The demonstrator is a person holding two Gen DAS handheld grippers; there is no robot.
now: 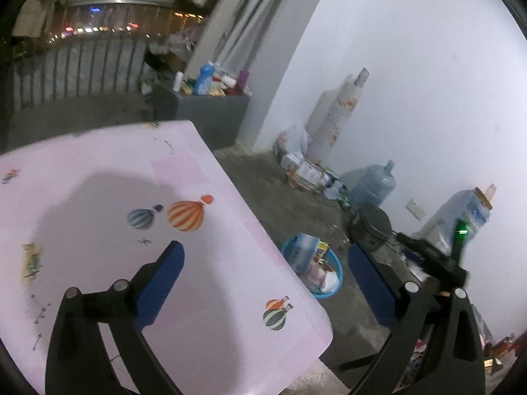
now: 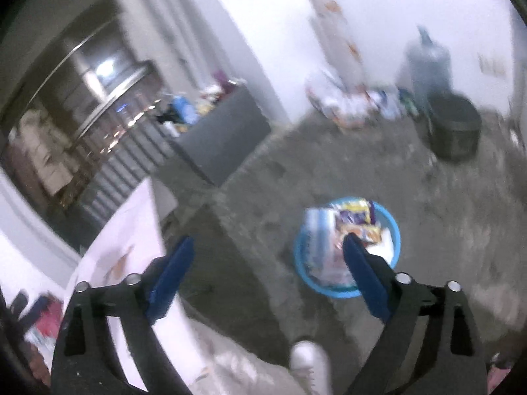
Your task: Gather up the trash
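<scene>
Left wrist view showed the pink table [image 1: 98, 171], printed with hot-air balloons, filling the lower left, its top apparently bare of litter. Right of it, on the rough concrete floor [image 1: 263, 177], sat the blue basin [image 1: 339, 271] already heaped with wrappers and packets, just past the table's corner. The left gripper [image 1: 263, 263] hung over that corner with its jaws spread wide and nothing between them. In the right wrist view, badly blurred, the right gripper [image 2: 266, 256] was likewise wide open and empty, looking down on the basin [image 2: 393, 227] and its trash [image 2: 349, 230].

Judging from this, the risk lay in the blur: a hand swung fast near the table edge could clip the corner or, lower down, knock the light basin and spill what was gathered. A white shoe [image 2: 309, 365] stood close to the basin too, so a step could tip it.

Around stood a grey bin [image 1: 210, 115] crammed with bottles, a pile of bags and boxes [image 1: 306, 171] against the wall, a big water jug [image 1: 374, 186] and a dark round pot [image 1: 372, 227]. None blocked the basin; only the table corner crowded the left hand's path.
</scene>
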